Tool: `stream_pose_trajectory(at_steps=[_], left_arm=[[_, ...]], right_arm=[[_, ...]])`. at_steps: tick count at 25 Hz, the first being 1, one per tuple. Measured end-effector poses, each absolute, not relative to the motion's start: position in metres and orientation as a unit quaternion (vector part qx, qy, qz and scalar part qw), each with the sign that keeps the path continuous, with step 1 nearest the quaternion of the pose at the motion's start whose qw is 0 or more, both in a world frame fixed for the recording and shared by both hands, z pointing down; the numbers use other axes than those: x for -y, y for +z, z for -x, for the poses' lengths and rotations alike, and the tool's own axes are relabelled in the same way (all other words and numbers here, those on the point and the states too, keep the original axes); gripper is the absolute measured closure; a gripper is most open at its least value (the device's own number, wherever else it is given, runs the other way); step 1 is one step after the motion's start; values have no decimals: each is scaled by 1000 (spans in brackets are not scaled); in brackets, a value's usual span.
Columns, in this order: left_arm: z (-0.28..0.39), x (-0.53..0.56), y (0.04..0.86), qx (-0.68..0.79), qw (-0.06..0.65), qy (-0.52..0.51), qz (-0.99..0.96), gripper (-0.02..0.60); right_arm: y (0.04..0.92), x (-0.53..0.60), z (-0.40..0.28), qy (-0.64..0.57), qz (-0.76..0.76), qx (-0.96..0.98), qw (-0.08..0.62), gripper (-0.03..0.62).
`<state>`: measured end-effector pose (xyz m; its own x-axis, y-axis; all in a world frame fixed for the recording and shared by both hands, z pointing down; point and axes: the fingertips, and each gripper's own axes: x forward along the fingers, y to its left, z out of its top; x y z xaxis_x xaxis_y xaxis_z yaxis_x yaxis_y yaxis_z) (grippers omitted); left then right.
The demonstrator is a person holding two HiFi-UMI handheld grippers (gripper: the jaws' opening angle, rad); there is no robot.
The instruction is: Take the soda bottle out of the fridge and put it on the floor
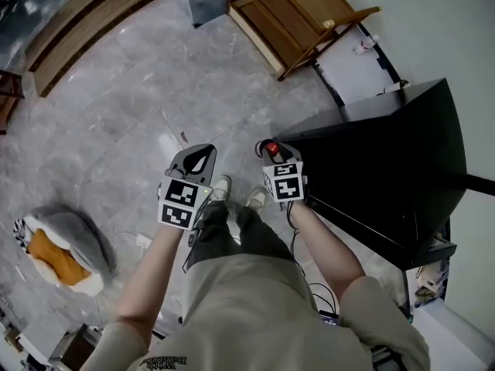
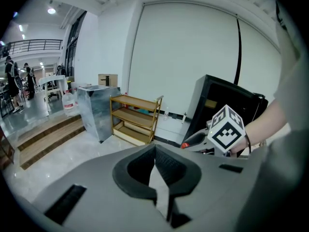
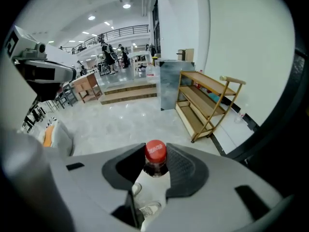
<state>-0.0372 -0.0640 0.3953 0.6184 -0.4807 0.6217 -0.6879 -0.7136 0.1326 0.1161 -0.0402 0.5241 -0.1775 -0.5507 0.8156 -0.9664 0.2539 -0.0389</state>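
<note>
The right gripper (image 3: 153, 164) is clamped on the soda bottle (image 3: 155, 151) at its neck, just under the red cap. The bottle is out of the black fridge (image 1: 387, 153) and above the grey floor (image 1: 116, 122). Held that high, it could swing, slip, or topple on landing. Its contents look dark, though the body is mostly hidden; the left gripper (image 2: 154, 151) is closed and empty.

Polished grey marble floor (image 3: 120, 122) spreads beyond the jaws. Ahead and to their right, a wooden shelf rack (image 3: 203, 101) stands against a white wall (image 3: 241, 47). Ahead-left, wooden steps (image 3: 128, 93) adjoin a metal-clad cabinet (image 3: 169, 83) under ceiling lights (image 3: 126, 6).
</note>
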Motion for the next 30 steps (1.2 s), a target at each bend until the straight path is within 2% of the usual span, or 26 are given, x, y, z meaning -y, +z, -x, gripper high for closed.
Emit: stream_pose_trajectory(at_steps=[15, 30], left_arm=[[101, 66, 462, 356, 213, 321, -852, 575], [119, 73, 621, 345, 278, 366, -818, 574]], right_arm=[[578, 70, -31, 295, -463, 739, 390, 482], [729, 82, -16, 351, -430, 709, 435, 482]])
